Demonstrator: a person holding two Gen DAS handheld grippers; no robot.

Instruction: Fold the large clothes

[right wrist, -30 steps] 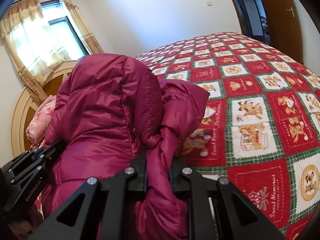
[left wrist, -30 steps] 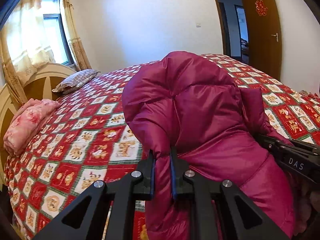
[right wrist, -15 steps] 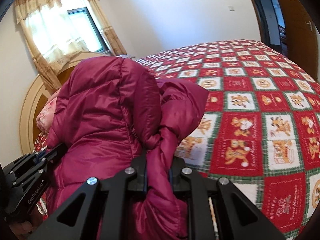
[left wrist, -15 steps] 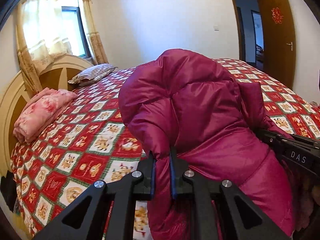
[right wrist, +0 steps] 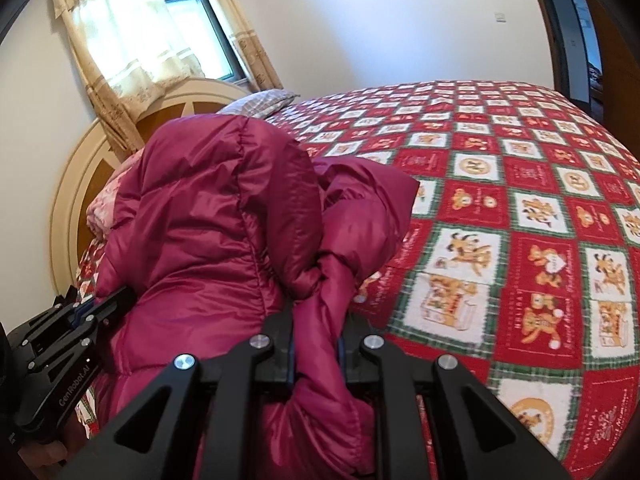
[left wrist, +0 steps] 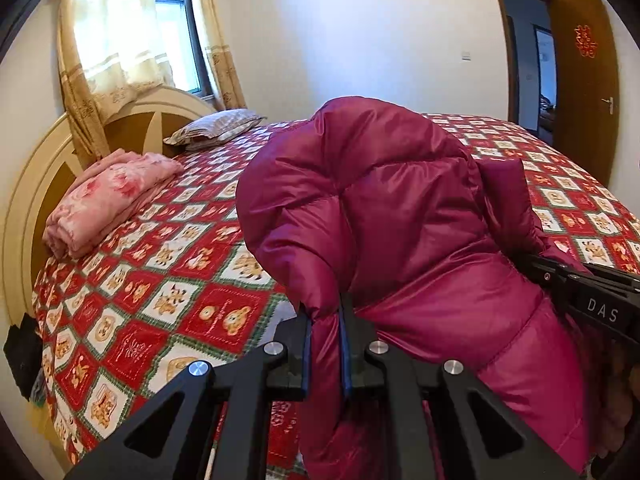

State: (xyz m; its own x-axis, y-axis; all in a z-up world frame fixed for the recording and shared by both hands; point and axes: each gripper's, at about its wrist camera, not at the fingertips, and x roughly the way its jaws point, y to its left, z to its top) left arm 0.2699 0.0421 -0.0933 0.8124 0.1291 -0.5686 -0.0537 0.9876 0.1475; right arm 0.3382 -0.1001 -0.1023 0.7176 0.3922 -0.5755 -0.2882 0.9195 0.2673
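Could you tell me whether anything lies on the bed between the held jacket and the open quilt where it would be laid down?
Nothing visible does. Both the left gripper and right gripper are shut on the maroon puffer jacket, and the quilt ahead is bare. The pink folded blanket and pillow lie off by the headboard.

Jacket (left wrist: 400, 208) — glossy, quilted cloth.

The magenta down jacket (left wrist: 400, 216) is a shiny, quilted, puffy garment held up above the bed, bunched rather than flat; its padded panels bulge in a rounded hump at the top; a narrow fold of its fabric is pinched at each lower side; from the right wrist view a loose flap (right wrist: 372, 200) droops to the right of the main bulk.
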